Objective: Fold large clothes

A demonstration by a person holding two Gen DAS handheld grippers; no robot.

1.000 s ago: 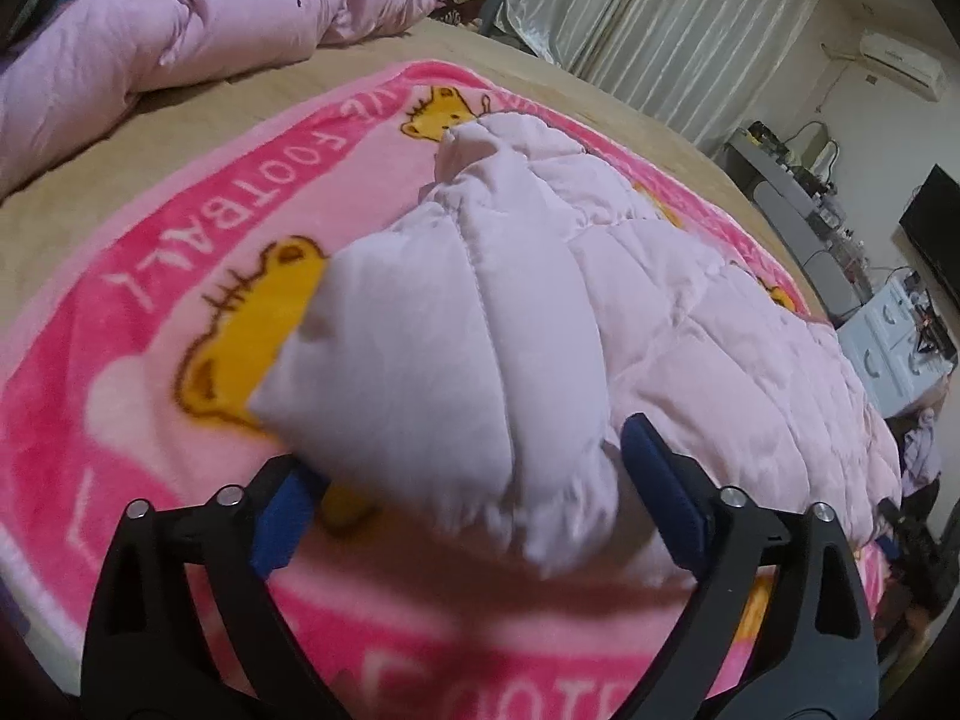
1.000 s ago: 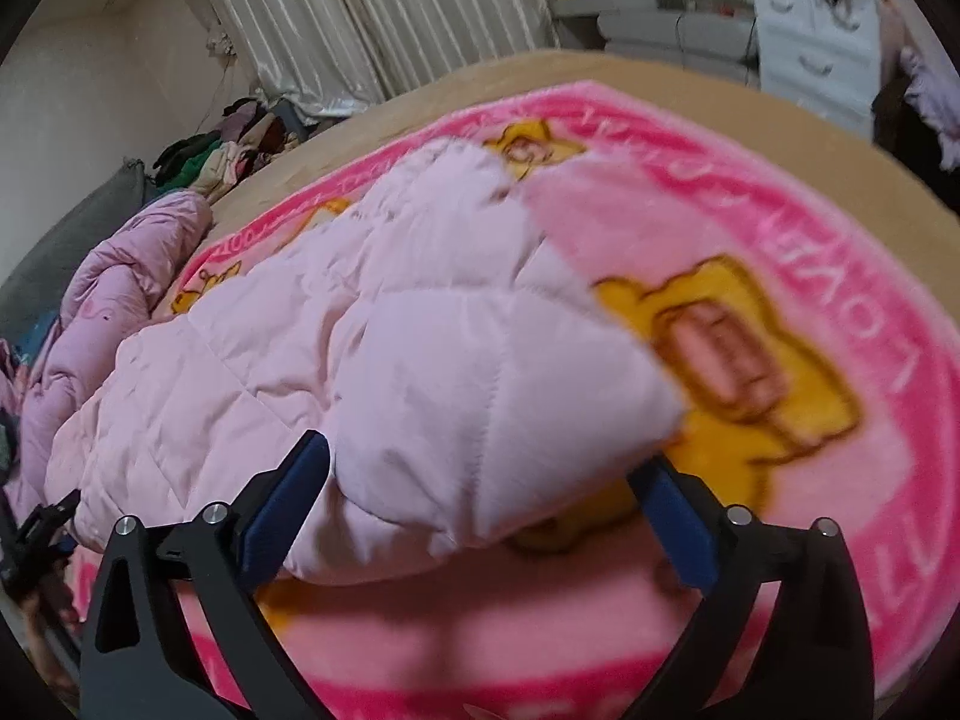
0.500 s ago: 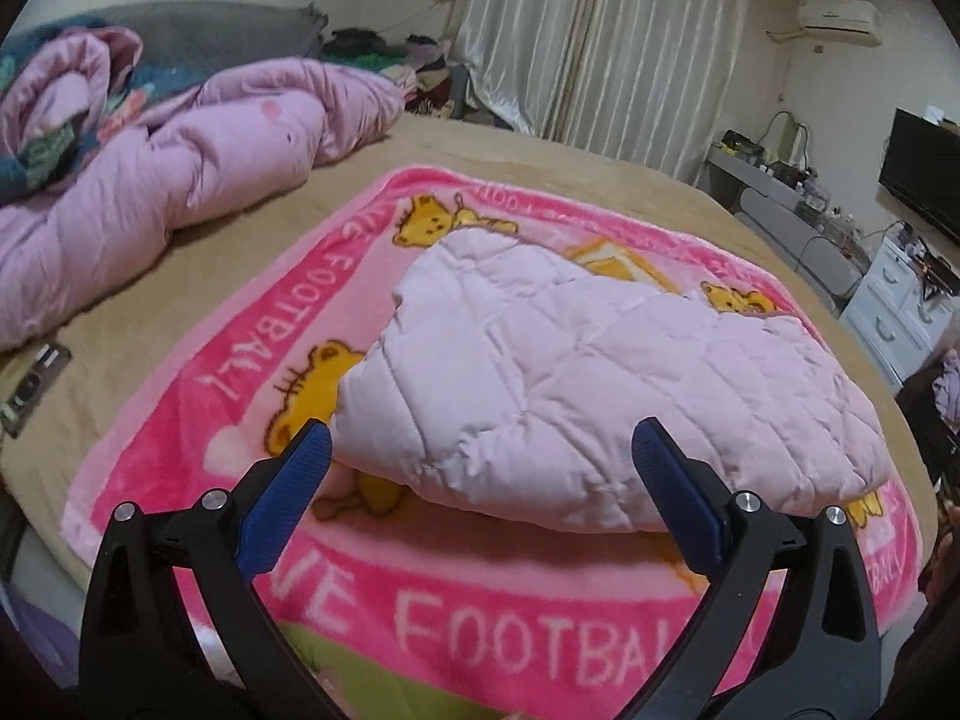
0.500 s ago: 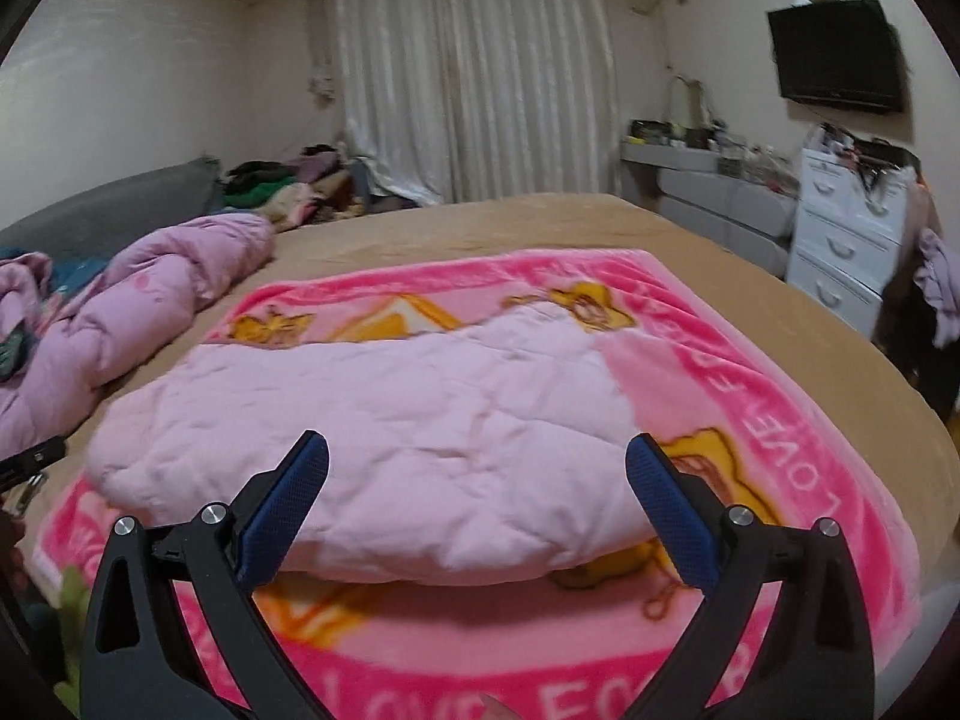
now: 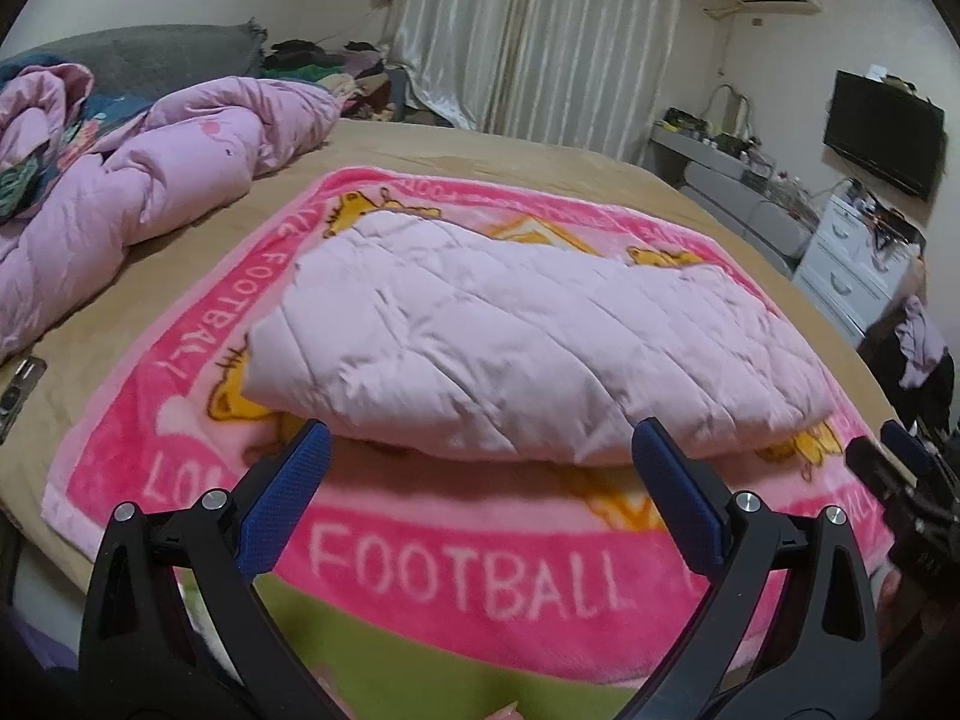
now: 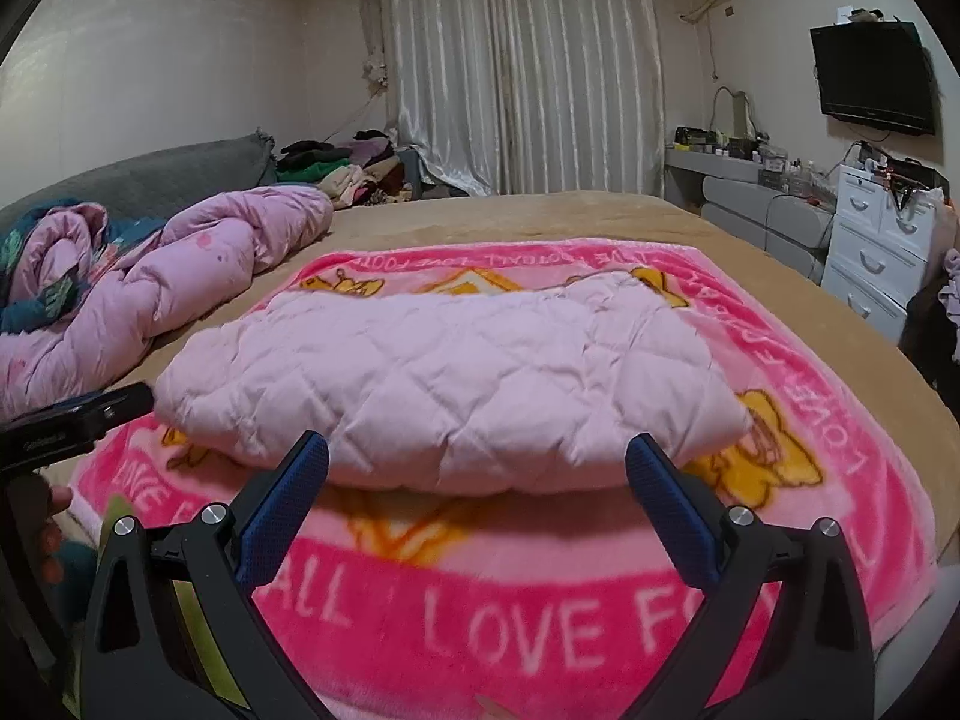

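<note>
My left gripper (image 5: 480, 450) and right gripper (image 6: 477, 450) hang wide apart, holding nothing; the quilted pink jacket (image 6: 444, 384) lies folded on the blanket (image 6: 540, 624), apparently finished.

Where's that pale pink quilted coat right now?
The quilted coat lies folded in the middle of the pink football blanket on the bed, just beyond both open grippers, with the rumpled pink duvet to its left.
</note>
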